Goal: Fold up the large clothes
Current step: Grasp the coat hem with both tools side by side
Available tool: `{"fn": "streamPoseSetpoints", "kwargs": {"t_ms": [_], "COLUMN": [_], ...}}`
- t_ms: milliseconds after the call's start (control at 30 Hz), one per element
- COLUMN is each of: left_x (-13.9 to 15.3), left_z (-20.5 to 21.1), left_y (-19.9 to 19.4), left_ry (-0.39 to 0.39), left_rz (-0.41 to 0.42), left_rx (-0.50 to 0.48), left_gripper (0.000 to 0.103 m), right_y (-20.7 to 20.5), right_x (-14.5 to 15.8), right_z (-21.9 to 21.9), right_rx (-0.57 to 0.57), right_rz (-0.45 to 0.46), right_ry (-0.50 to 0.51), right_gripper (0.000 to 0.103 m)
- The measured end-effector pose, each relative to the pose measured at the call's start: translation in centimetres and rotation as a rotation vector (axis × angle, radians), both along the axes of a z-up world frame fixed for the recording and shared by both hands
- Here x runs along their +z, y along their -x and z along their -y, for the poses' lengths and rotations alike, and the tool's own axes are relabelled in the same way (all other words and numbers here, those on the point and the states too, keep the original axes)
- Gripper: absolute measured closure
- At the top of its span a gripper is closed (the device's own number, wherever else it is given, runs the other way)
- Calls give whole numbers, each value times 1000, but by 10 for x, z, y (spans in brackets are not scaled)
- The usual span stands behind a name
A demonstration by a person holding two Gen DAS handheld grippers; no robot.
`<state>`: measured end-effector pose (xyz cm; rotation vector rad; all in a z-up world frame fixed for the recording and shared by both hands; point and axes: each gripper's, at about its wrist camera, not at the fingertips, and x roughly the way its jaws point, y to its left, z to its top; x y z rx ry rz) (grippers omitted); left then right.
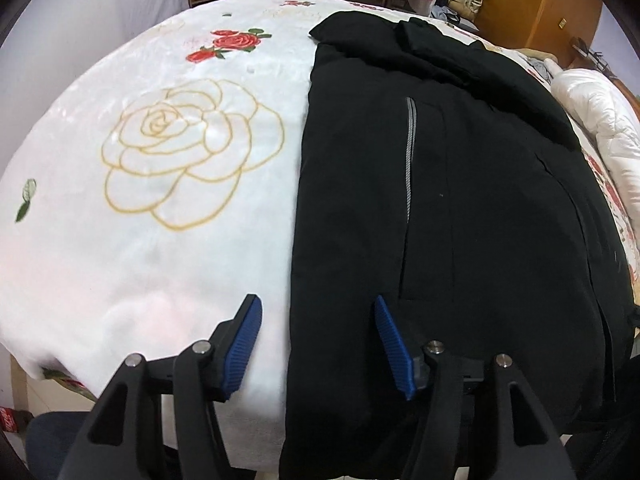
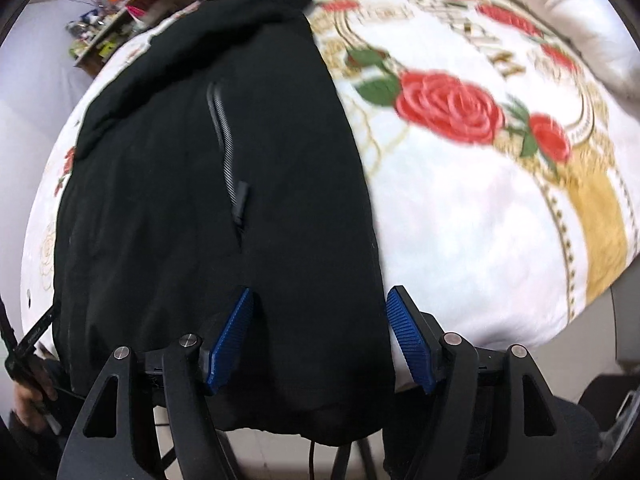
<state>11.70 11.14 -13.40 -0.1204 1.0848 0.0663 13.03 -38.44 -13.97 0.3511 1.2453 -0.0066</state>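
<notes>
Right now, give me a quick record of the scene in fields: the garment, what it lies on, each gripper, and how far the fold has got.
garment: black jacket, laid flat, sides folded in to a long narrow shape
surface: white blanket with roses on a bed
left gripper: open, straddling the jacket's left edge near the hem, holding nothing
right gripper: open, straddling the jacket's right edge near the hem, holding nothing
pocket zipper: grey, visible on the front
fold progress: hem not yet lifted

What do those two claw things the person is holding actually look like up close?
Both the left gripper and the right gripper look alike: matte black angular frames with triangular cut-outs, round silver pivot pins, and jaws lined with ribbed blue pads.
</notes>
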Motion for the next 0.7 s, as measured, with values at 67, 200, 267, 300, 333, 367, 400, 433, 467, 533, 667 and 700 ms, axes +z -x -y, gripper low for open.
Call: {"fn": "streamPoseSetpoints", "kwargs": {"t_ms": [67,200,267,300,333,367,400,433,467,533,667,700], "left_x": [-2,-12,-12,-13,-13,-12,-11,-10,-8,-4,7,11], "left_z": [2,3,6,8,10,12,13,16,19,28,36,35], "left_y": [2,6,6,6,6,7,7,7,7,8,8,9], "left_ry": [11,49,33,23,13,8,14,6,-11,-48,-69,-56], "left_rz": [-1,-10,-7,-7,-8,-7,-5,-3,-2,0,4,8], "left_rx": [-7,-34,-38,-42,-46,-54,-68,-76,-87,-110,-107,-102], "left_gripper": [42,41,41,41,42,48,52,57,63,73,88,88], "right_y": [0,0,-2,-2,-4,-4,-4,-4,-3,0,8,9], "right_x": [-2,-6,-10,-12,-14,-15,-15,-14,-12,-8,5,9], "right_z": [-1,-4,-5,-5,-5,-5,-5,-6,-8,-10,-13,-14], "right_rx": [5,21,28,29,26,25,26,32,42,55,79,86], "right_rz": [-9,-27,-47,-55,-65,-73,-76,-76,-68,-48,-1,9], "right_ry": [-11,-14,-20,-21,-24,-26,-24,-19,-17,-30,-57,-60], "right_gripper": [33,33,33,33,33,33,33,36,41,61,76,78]}}
